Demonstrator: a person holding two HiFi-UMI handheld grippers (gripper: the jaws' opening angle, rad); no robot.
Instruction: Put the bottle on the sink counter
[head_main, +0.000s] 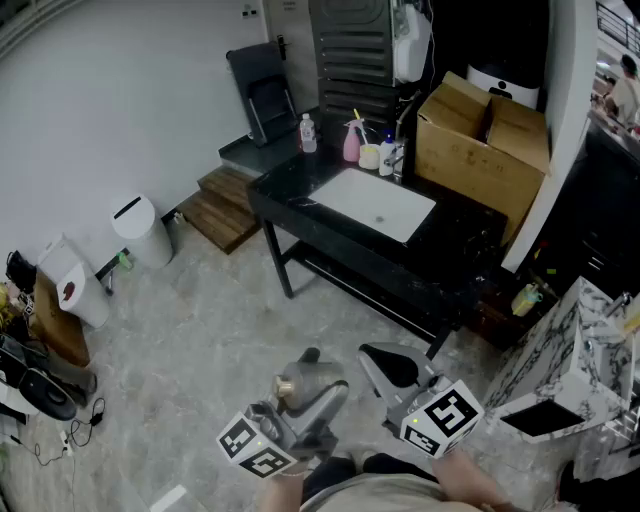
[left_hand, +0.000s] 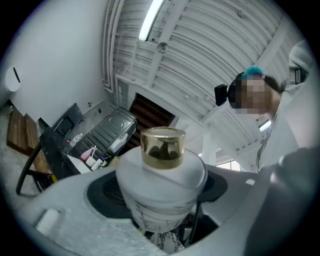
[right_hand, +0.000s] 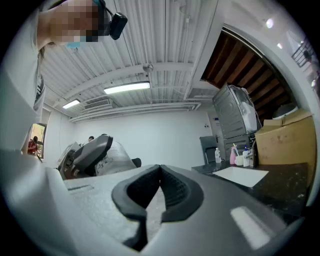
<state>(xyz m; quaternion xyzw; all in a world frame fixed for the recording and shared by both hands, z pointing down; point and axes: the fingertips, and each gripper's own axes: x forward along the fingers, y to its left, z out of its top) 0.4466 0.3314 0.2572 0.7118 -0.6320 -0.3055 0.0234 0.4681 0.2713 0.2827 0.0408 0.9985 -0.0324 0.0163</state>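
The bottle (left_hand: 162, 172), white with a gold cap (left_hand: 162, 146), sits between the jaws of the left gripper (left_hand: 161, 194), which stand wide around its rounded body and clamp it, tipped somewhat upward. The right gripper (right_hand: 159, 186) has its jaws together on nothing. The black sink counter (head_main: 290, 200) is well apart from the person, so the first risk is probably the carry: the pads press on a curved, smooth-looking body, and a jolt or a further tilt could let the bottle slide or rotate out. The second is the landing. The white basin (head_main: 378, 205) fills the middle of the counter, a cardboard box (head_main: 480, 140) takes the right end, and a clear bottle (head_main: 308, 133), a pink spray bottle (head_main: 351, 142) and a cup (head_main: 369, 156) crowd the back edge. Set down on the basin's rim or the narrow front edge, it could topple in or off; reaching to the back risks knocking those over.
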